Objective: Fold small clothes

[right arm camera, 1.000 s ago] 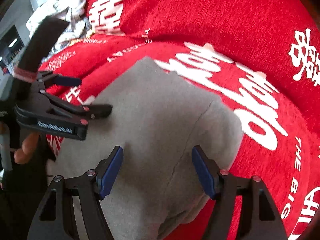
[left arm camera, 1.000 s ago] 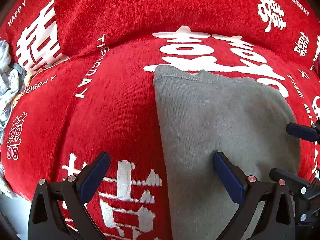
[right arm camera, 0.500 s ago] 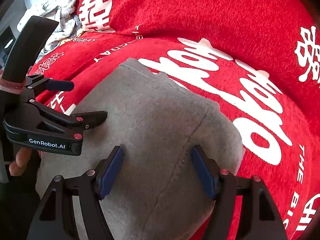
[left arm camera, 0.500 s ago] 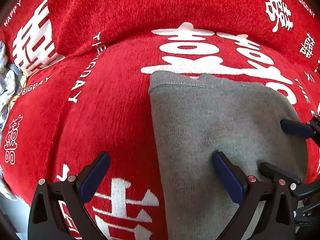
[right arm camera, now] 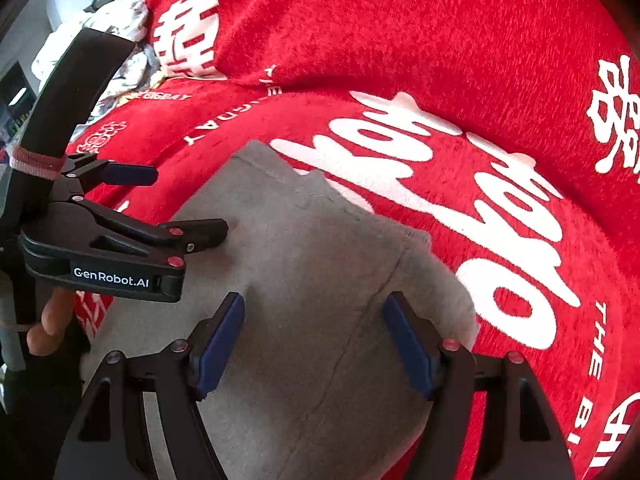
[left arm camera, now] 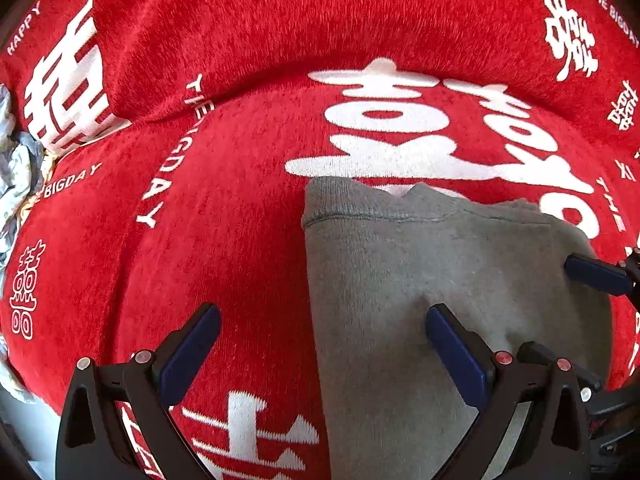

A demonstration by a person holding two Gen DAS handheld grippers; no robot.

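Observation:
A grey knit garment point(left arm camera: 420, 272) lies folded flat on the red blanket, its hemmed edge farthest from me. My left gripper point(left arm camera: 320, 344) hangs open over the garment's left edge, one pad above the blanket and the other above the grey cloth. In the right wrist view the same garment point(right arm camera: 312, 264) fills the middle, and my right gripper point(right arm camera: 316, 336) stands open above it with nothing pinched. The left gripper point(right arm camera: 176, 204) shows there at the left, its lower fingertip at the cloth. The right gripper point(left arm camera: 560, 312) pokes in at the right edge of the left wrist view.
A red blanket point(left arm camera: 200, 220) with white characters covers the seat and rises as a backrest point(left arm camera: 320, 20) behind. A heap of pale clothes point(left arm camera: 16, 184) lies at the far left, also in the right wrist view's corner point(right arm camera: 100, 28). A person's fingers point(right arm camera: 50, 316) hold the left gripper.
Both grippers have crept forward over the garment, so its hemmed far edge sits lower in both views. Both pairs of jaws stay as wide apart as before.

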